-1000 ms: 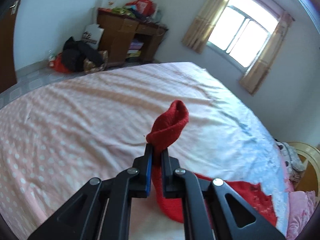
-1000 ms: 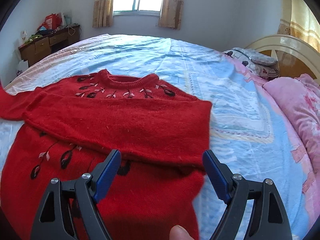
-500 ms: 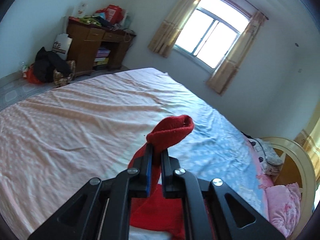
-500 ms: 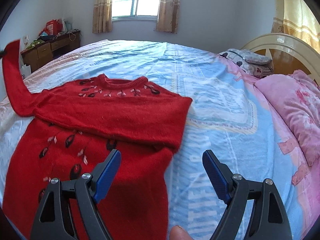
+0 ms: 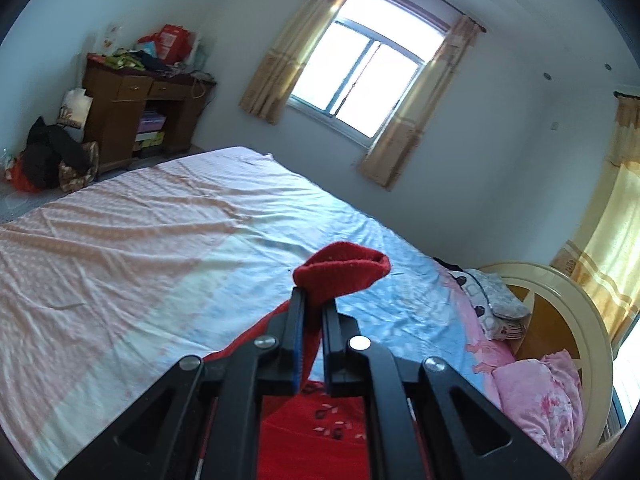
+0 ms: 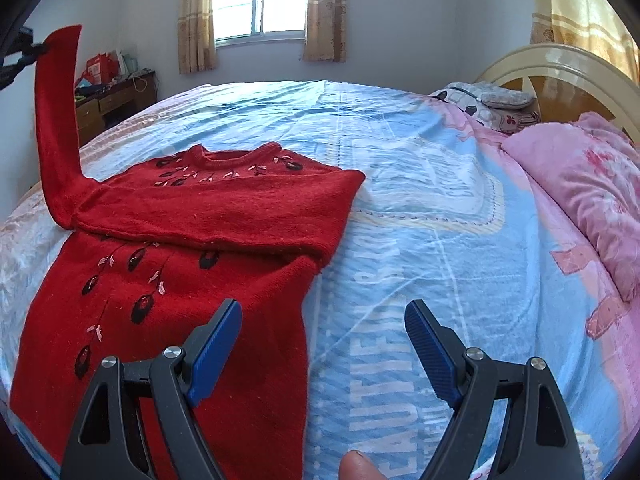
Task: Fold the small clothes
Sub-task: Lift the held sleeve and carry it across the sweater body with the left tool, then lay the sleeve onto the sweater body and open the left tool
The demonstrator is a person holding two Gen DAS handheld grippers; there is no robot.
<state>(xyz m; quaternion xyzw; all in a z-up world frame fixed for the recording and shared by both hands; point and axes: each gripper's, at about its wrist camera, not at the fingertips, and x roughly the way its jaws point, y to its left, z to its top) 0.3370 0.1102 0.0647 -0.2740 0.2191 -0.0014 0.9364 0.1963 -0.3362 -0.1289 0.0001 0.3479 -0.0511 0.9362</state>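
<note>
— on the bed (image 6: 400,208), where do your hands stand?

— my left gripper (image 5: 314,308) is raised above the sheet and tilted a little downward, jaws clenched on the cuff (image 5: 342,270) of the red sweater's sleeve (image 6: 54,120). from my right side the sleeve rises nearly upright from the shoulder to that gripper at the upper left edge of the view. my right gripper (image 6: 322,344) hovers lower, pointing down at the bed, jaws released and wide with nothing between them. one blue pad sits over the sweater's right edge, the other over the blue sheet. a fingertip (image 6: 360,466) of mine shows at the bottom edge.

— and the sweater itself?

— the red sweater (image 6: 172,280) lies flat on the bed, toward the left of my right view, neckline away from me, hem toward me. it is knitted, with dark and pale pink leaf stitching around the collar and down the front. the other sleeve (image 6: 216,216) is folded across the chest in a flat band from one side to the other, touching the body all along. the lifted cuff gapes open in a ring just past my clenched left jaws.

— what lies near it?

— a pink pillow (image 6: 580,188) to the right by the headboard (image 6: 560,68), well apart from the sweater.
</note>
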